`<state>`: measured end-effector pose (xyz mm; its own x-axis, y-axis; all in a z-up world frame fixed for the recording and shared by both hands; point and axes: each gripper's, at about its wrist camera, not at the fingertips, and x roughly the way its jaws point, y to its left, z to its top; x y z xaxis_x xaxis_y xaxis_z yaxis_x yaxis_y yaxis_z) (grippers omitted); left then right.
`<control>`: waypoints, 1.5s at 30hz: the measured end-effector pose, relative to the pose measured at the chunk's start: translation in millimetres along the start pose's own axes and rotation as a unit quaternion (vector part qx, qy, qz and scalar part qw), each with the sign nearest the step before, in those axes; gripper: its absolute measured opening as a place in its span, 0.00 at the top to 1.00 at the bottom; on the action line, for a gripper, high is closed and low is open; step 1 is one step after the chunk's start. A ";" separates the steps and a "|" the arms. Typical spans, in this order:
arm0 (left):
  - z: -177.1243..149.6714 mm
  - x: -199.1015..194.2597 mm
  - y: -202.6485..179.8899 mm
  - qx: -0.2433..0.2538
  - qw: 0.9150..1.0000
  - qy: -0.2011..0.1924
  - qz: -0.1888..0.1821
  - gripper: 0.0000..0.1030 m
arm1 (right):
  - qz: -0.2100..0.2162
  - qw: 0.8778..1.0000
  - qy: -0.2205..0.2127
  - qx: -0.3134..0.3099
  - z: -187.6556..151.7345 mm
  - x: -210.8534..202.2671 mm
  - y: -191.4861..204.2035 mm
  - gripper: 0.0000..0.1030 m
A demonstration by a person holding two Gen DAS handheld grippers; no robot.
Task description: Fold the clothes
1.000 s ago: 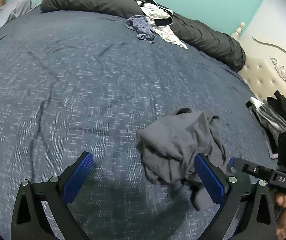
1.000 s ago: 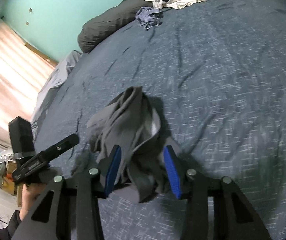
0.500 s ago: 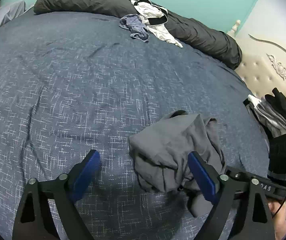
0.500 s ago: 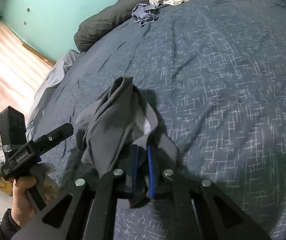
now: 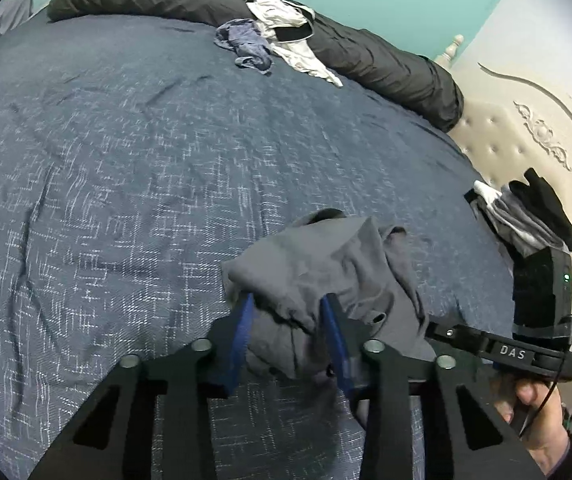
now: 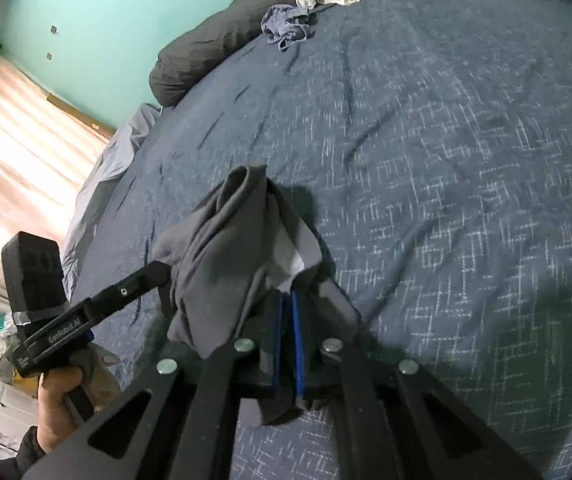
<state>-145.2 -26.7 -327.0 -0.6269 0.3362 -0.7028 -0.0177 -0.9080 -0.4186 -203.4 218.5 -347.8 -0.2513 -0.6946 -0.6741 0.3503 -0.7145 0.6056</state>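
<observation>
A crumpled grey garment [image 5: 326,264] lies bunched on the dark blue bedspread [image 5: 125,168]. My left gripper [image 5: 288,316] has its blue pads part-closed around a fold of the garment's near edge, cloth filling the gap. My right gripper [image 6: 287,312] is shut on another edge of the same grey garment [image 6: 229,240], which stands up in a ridge before it. Each gripper shows in the other's view, the right one [image 5: 486,344] at right and the left one [image 6: 125,292] at left.
A dark rolled duvet [image 5: 366,60] lies along the far edge with a white garment [image 5: 286,28] and a blue one [image 5: 245,44] by it. Black and grey clothes [image 5: 526,216] are piled near the cream headboard [image 5: 526,136]. A curtain [image 6: 13,136] hangs at left.
My left gripper moved in over the grey garment and narrowed from wide open onto its fold. My right gripper closed on the garment's edge half a second ago and has stayed shut.
</observation>
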 end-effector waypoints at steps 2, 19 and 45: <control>-0.2 -0.7 -1.7 0.004 1.000 -0.001 0.000 0.82 | 0.001 1.000 0.001 0.001 -0.2 0.4 -1.2 0.94; 20.4 -55.1 41.4 -0.039 0.994 -0.088 0.058 0.96 | -0.016 0.999 -0.049 0.006 10.9 -20.2 -10.5 0.99; 32.3 17.6 -6.2 0.038 0.999 -0.018 0.022 0.42 | -0.027 0.997 -0.079 -0.004 17.5 -25.1 -13.9 0.99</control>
<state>-181.3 -23.2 -318.2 -0.6561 0.2867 -0.6981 -0.0468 -0.9387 -0.3415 -217.8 244.4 -331.9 -0.4082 -0.6601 -0.6305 0.3399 -0.7510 0.5661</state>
